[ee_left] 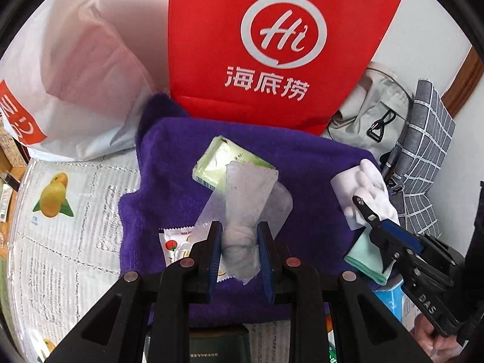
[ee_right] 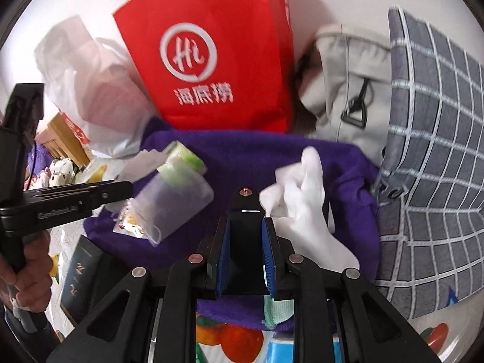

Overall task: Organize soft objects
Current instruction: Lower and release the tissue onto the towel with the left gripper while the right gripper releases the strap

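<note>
Now white cloth (ee_left: 242, 249) pinched between left tongs (ee_left: 240, 260)

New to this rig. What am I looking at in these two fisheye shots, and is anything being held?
No robot arm here: a person holds a handheld two-finger gripper in each hand, and each gripper has a camera looking along its fingers.

The left wrist view shows the left gripper shut on a bunched white mesh pouch. The right gripper enters that view from the right.

The right wrist view shows the right gripper; whether anything is between its blue pads is unclear.

On the surface lies a purple towel, with a green packet and a white glove on it. Behind stands a red bag.
</note>
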### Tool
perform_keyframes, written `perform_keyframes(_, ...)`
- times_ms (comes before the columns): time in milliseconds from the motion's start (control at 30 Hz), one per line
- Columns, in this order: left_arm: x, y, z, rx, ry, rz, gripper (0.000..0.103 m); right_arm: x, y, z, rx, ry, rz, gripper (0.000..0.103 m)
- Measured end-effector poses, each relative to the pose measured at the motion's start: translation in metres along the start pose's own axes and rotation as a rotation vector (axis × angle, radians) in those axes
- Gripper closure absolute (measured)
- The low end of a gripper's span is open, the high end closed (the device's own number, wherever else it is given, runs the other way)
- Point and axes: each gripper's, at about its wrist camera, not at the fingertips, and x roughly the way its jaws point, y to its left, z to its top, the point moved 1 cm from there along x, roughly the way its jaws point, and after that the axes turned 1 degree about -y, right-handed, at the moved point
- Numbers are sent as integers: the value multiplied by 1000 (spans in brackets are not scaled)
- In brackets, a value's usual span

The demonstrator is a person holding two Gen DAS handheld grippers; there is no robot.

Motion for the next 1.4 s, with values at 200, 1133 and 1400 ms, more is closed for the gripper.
perform_keyframes(200,12,1,-2,-3,37,-16,81,19,-16,-4,47,41,-6,82)
perform_keyframes(1133,22,-8,-5,40,70,-14,80,35,-8,-7,15,93,-1,81)
perform_keyframes(1400,24,-6,-5,32,83,-17,78,33,-3,-7,-4,103,27,71)
